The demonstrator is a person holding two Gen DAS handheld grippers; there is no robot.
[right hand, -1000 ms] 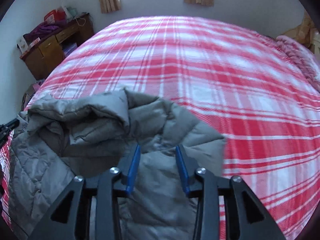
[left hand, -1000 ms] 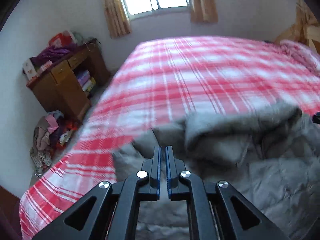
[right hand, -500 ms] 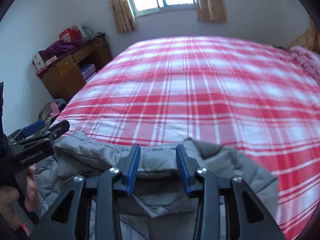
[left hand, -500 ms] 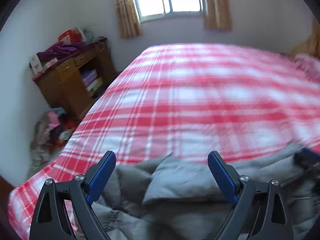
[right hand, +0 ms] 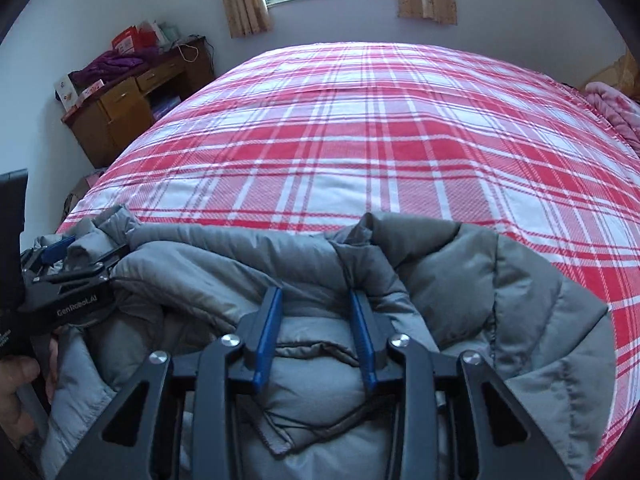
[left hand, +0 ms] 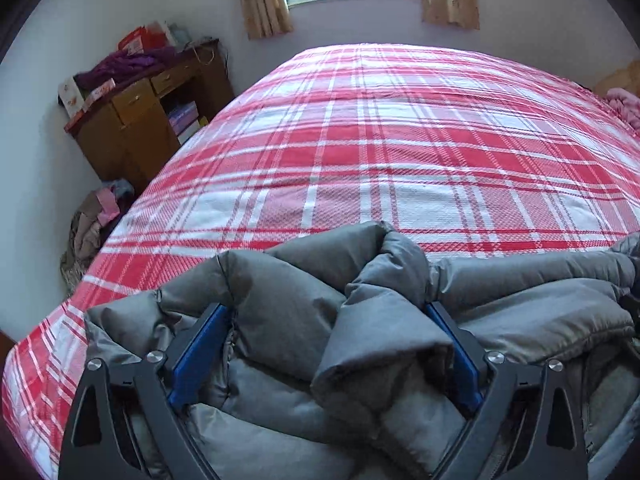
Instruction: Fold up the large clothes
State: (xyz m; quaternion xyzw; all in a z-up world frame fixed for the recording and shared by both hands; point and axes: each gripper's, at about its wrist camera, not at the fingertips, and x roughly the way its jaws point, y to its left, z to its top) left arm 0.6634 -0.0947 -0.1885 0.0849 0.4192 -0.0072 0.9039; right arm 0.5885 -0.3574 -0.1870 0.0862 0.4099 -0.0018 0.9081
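Observation:
A grey puffer jacket (left hand: 400, 360) lies bunched along the near edge of the red plaid bed (left hand: 400, 140). My left gripper (left hand: 325, 307) stands wide, its jaws still opening. Puffy folds bulge between the blue pads (left hand: 196, 356), which do not clamp them. In the right wrist view the jacket (right hand: 500, 280) spreads over the bed (right hand: 360, 120). My right gripper (right hand: 315, 292) is shut on a thick fold at its far edge, jaws closing a little more. The left gripper (right hand: 68, 276) shows at the left edge there, over the jacket's left end.
A wooden desk (left hand: 136, 128) piled with clothes and boxes stands against the left wall. A heap of clothes (left hand: 92, 232) lies on the floor below it. A pink blanket (right hand: 612, 108) sits at the bed's far right. A hand (right hand: 16, 380) holds the left gripper.
The left gripper went from shut to wide open, letting go of the jacket. Both grippers sank toward the bed, and the jacket came down onto it.

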